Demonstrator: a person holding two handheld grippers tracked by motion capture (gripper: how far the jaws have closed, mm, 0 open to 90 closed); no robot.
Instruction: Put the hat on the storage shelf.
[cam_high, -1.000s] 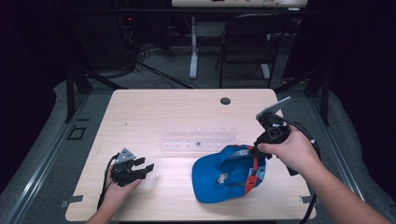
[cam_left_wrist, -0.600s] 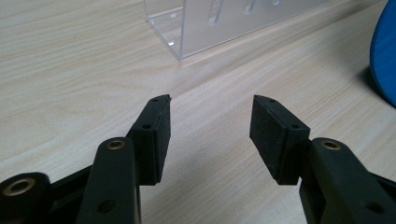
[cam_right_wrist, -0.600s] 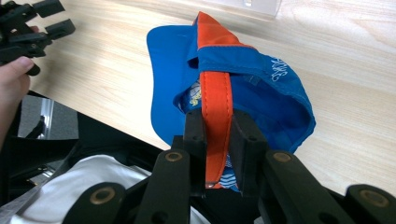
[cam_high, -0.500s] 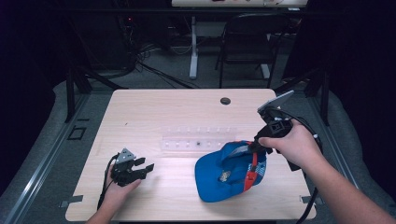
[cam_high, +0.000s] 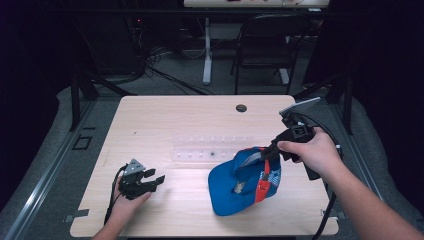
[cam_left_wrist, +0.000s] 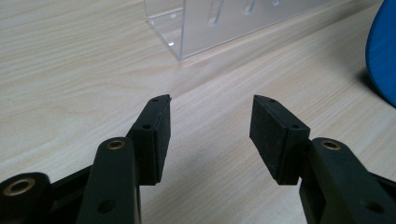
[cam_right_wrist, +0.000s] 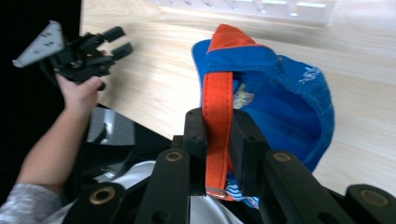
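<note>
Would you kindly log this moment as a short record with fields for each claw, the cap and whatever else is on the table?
left claw: open, empty, low over the table's near left
right claw: shut on the cap's orange strap
blue cap: inside facing up, one edge lifted by the strap
clear plastic rack: lying mid-table, just beyond the cap
table: light wood, round grommet hole near far edge

Table (cam_high: 165, 120) brightly lit from above, surroundings v. dark, soft shadows, bg slightly blurred
</note>
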